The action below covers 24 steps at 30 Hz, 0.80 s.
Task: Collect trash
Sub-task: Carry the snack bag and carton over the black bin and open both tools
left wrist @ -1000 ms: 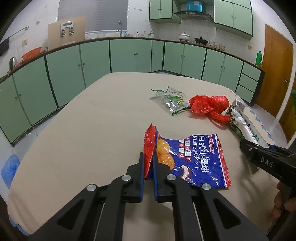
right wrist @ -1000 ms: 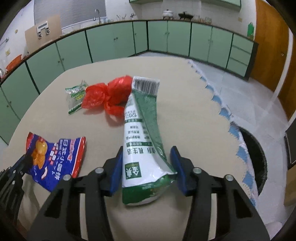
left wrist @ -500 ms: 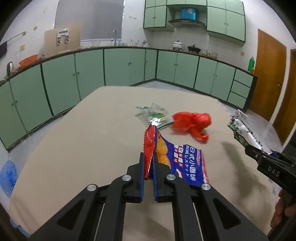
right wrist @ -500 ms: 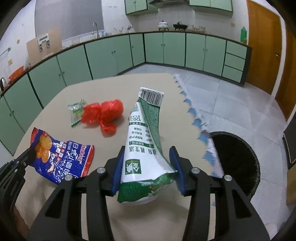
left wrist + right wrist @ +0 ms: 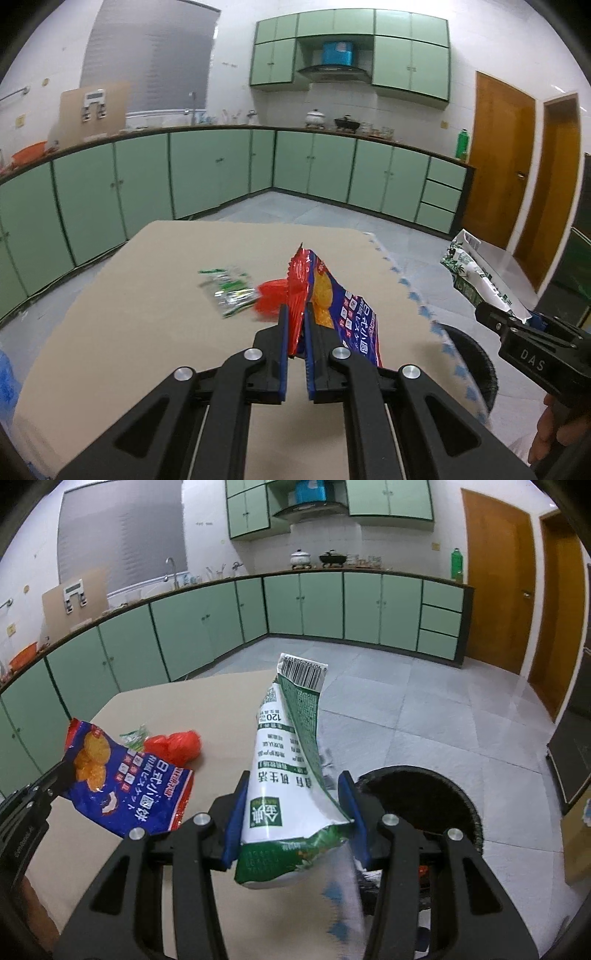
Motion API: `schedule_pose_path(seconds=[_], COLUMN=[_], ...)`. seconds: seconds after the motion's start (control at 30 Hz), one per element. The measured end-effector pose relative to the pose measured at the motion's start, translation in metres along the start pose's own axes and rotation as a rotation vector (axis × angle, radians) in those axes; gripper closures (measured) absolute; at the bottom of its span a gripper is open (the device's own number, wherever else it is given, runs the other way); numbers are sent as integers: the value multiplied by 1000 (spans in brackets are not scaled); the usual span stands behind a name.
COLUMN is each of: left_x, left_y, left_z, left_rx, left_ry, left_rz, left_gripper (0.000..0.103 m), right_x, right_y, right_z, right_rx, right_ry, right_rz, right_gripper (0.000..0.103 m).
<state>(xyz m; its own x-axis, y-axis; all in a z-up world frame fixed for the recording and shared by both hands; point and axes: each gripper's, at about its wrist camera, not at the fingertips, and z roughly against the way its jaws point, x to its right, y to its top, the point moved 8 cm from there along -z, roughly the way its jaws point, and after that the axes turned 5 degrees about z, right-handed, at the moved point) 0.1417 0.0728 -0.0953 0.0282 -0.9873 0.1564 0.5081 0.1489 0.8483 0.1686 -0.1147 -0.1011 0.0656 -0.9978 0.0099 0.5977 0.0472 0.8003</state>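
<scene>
My left gripper is shut on the red edge of a blue and red snack bag, which hangs above the beige table. The same snack bag shows at the left of the right wrist view. My right gripper is shut on a green and white packet, held upright in the air; this packet also appears at the right of the left wrist view. A red plastic bag and a small green wrapper lie on the table.
A round black bin stands on the floor just off the table's right edge, below my right gripper. Green cabinets line the walls, and wooden doors are at the right. A hand shows at the lower right.
Both grippers have risen with their bags and swung right, off the table surface. The black bin has come into view under the right gripper. The red bag and green wrapper stayed on the table.
</scene>
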Motion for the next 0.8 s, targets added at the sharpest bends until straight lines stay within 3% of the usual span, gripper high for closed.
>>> schedule_pose_path(seconds=[0.4,0.8], left_x=[92,195], left_y=[1,-2], left_z=[-31,-66], left_rx=[-35,-47], left_ry=[-136,-246], left_rz=[-64,-142], left_gripper=[96,96], right_x=[80,160], right_y=[-3,-31], right_z=[18,7], right_rx=[29,-3], right_ry=[-123,-223], right_rz=[-56,-119], right_gripper=[58,58])
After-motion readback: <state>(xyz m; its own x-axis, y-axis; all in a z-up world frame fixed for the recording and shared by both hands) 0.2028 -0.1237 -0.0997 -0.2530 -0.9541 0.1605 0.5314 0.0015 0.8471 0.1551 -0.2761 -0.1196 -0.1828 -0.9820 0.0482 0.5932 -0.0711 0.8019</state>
